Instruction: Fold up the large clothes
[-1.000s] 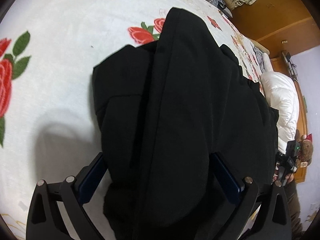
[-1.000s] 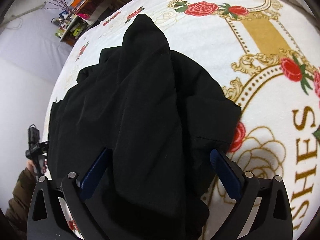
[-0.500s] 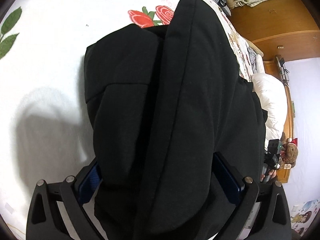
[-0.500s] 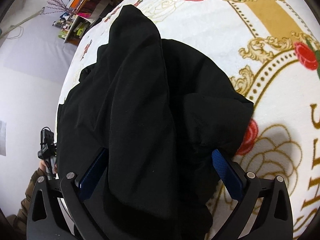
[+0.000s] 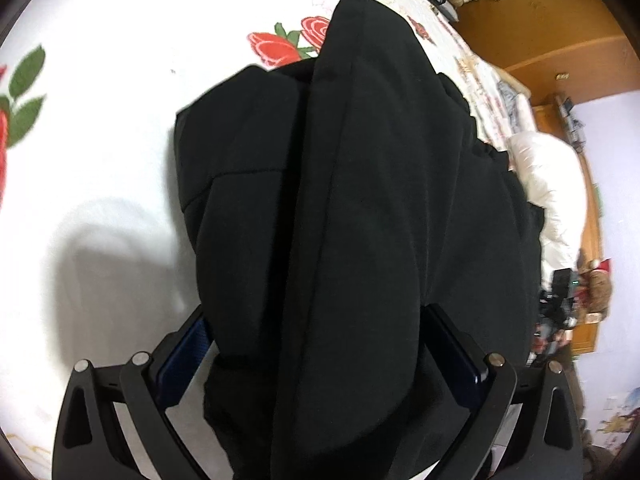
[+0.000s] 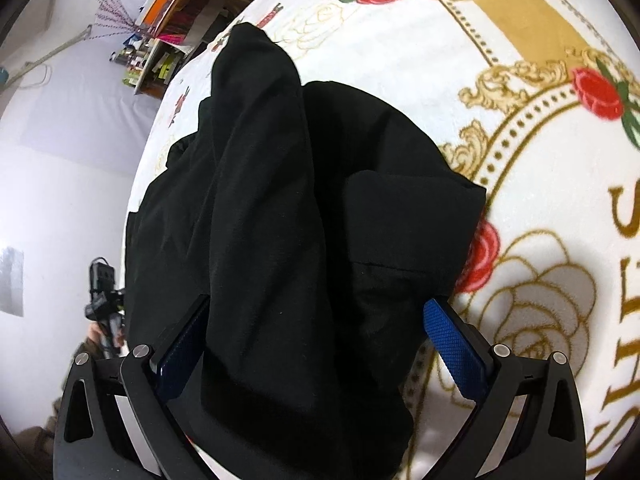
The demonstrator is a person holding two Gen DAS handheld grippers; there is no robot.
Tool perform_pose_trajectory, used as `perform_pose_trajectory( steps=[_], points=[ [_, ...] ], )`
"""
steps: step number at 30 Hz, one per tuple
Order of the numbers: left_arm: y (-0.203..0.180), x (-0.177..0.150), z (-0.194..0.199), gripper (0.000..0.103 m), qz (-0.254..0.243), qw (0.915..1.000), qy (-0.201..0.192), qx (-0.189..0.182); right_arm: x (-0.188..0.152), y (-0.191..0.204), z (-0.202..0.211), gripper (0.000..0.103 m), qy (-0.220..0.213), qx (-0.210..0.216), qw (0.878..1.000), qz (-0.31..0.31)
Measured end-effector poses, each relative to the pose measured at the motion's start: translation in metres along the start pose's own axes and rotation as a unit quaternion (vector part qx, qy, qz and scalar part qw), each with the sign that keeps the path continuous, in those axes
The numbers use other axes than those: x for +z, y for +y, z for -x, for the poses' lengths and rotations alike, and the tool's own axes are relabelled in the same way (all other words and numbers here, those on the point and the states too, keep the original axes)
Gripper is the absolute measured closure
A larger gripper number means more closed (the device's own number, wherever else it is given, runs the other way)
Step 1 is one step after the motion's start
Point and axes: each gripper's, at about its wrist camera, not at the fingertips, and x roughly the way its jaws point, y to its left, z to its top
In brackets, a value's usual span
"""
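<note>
A big black coat (image 5: 360, 220) lies on a white blanket (image 5: 100, 140) with red roses and gold patterns. The coat is bunched up, with a long thick fold running down its middle, away from both cameras. The left gripper (image 5: 316, 344) is at the near edge of the coat. Its jaws stand wide, and a thick bundle of black cloth fills the gap between them and hangs down over the front. The blue pads (image 5: 182, 354) are partly hidden by the cloth, so I cannot tell if they press on it. The right gripper (image 6: 320, 344) is at another edge of the same coat (image 6: 300, 220). Its jaws stand wide too, with cloth piled between them. The blue pad (image 6: 454, 350) on the right side shows clearly, with a small gap between it and the cloth. The left pad is right against the cloth. In the right view the blanket (image 6: 540, 160) shows a gold band, gold letters and a pale rose beside the coat. In the left view a white puffy coat (image 5: 552, 184) lies past the black one, near a brown wooden wall.
</note>
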Motion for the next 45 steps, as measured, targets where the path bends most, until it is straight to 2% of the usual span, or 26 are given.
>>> perform_pose_trajectory(
  steps=[2, 7, 15, 17, 23, 29, 34, 37, 41, 45],
  points=[
    [-0.01, 0.002, 0.001, 0.0, -0.019, 0.9996, -0.009, 0.017, 0.0, 0.006, -0.001, 0.0, -0.005, -0.008, 1.0, 0.01],
    [-0.012, 0.002, -0.01, 0.0, -0.006, 0.9997, -0.002, 0.025, 0.002, 0.012, -0.01, 0.0, 0.0, -0.012, 1.0, 0.027],
    [-0.018, 0.007, -0.021, 0.0, -0.017, 0.9977, 0.016, 0.063, 0.006, 0.019, -0.024, 0.0, 0.014, -0.022, 0.999, 0.039],
    [-0.022, 0.007, -0.025, 0.0, -0.006, 0.9972, 0.025, 0.07, 0.007, 0.02, -0.026, 0.0, 0.016, -0.028, 0.999, 0.039],
    [-0.023, 0.005, -0.035, 0.0, 0.006, 0.9971, 0.037, 0.067, 0.005, 0.019, -0.029, 0.0, 0.018, -0.041, 0.998, 0.039],
    [-0.043, 0.004, -0.044, 0.0, -0.029, 0.9914, 0.041, 0.12, 0.006, 0.027, -0.037, 0.0, 0.025, -0.068, 0.996, 0.047],
    [-0.055, 0.003, -0.042, 0.012, -0.047, 0.9893, 0.032, 0.134, 0.007, 0.031, -0.039, 0.0, 0.029, -0.078, 0.995, 0.05],
    [-0.06, 0.0, -0.039, 0.016, -0.056, 0.9878, 0.026, 0.143, 0.005, 0.037, -0.037, 0.006, 0.023, -0.083, 0.995, 0.059],
    [-0.063, -0.005, -0.036, 0.023, -0.058, 0.9869, 0.018, 0.149, 0.002, 0.048, -0.032, 0.023, 0.014, -0.096, 0.992, 0.079],
    [-0.076, -0.009, -0.034, 0.03, -0.071, 0.982, 0.007, 0.175, 0.001, 0.062, -0.032, 0.038, 0.015, -0.122, 0.987, 0.101]
  ],
)
